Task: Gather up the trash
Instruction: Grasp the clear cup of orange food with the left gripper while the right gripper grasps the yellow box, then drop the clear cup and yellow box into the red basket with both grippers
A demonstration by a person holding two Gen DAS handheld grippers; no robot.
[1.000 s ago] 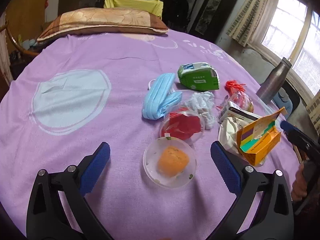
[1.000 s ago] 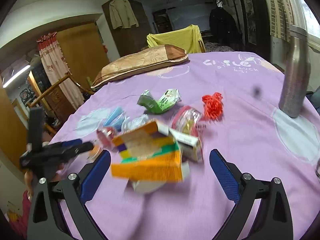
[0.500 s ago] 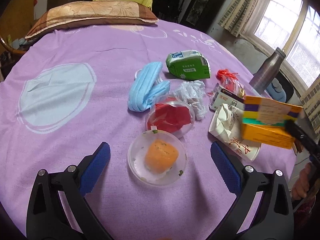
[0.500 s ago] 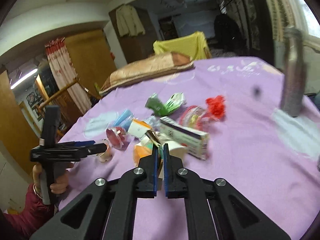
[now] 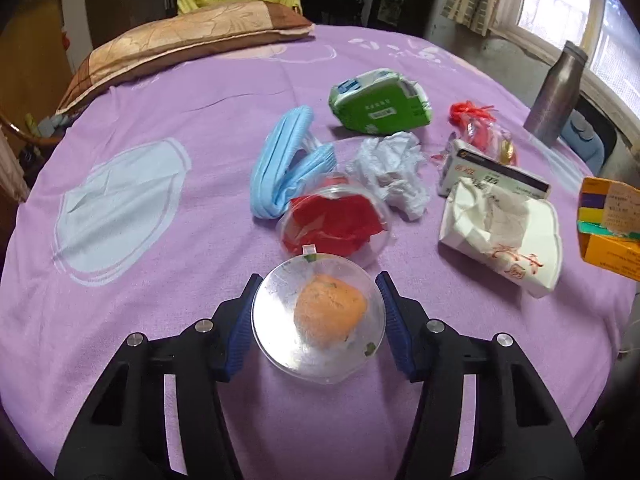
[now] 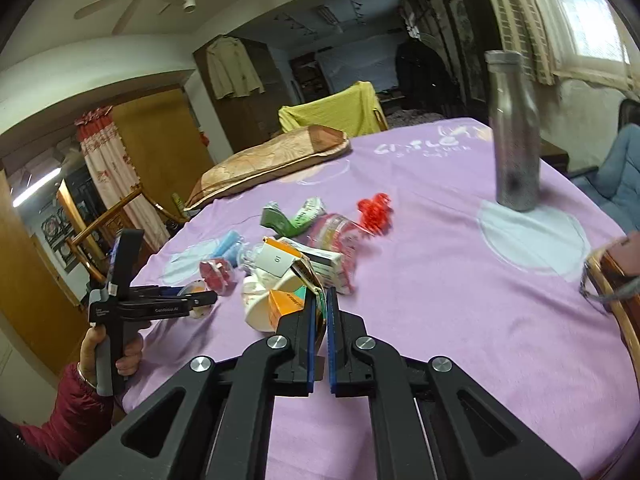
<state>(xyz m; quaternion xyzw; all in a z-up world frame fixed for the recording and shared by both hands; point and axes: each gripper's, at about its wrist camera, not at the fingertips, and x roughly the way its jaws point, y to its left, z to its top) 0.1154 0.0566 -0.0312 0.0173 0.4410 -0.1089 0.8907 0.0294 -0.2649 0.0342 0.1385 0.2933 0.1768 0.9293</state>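
A clear plastic cup [image 5: 320, 320] with an orange lump inside lies on the purple cloth [image 5: 160, 300]. My left gripper [image 5: 319, 280] straddles it, its jaws closing, and both blue pads touch the cup's rim. My right gripper [image 6: 320, 300] is shut on a flap of the orange and yellow carton [image 6: 286, 300]. That carton [image 5: 608, 232] hangs just above the cloth at the right edge of the left wrist view. The left gripper [image 6: 200, 300] also shows in the right wrist view, held by a hand in a red sleeve.
Behind the cup lie a clear cup with red paper [image 5: 334, 224], blue face masks [image 5: 280, 168], crumpled tissue [image 5: 392, 168], a green pack [image 5: 380, 104], a white box [image 5: 492, 176], a crushed paper cup [image 5: 500, 236] and a red-tied bag [image 5: 476, 120]. A steel bottle [image 6: 514, 132] and a pillow [image 5: 180, 44] stand farther back.
The left jaws went from wide open to closed in on the clear cup. The right gripper shut on the carton's flap and drew the carton away from the pile, toward the table's edge.
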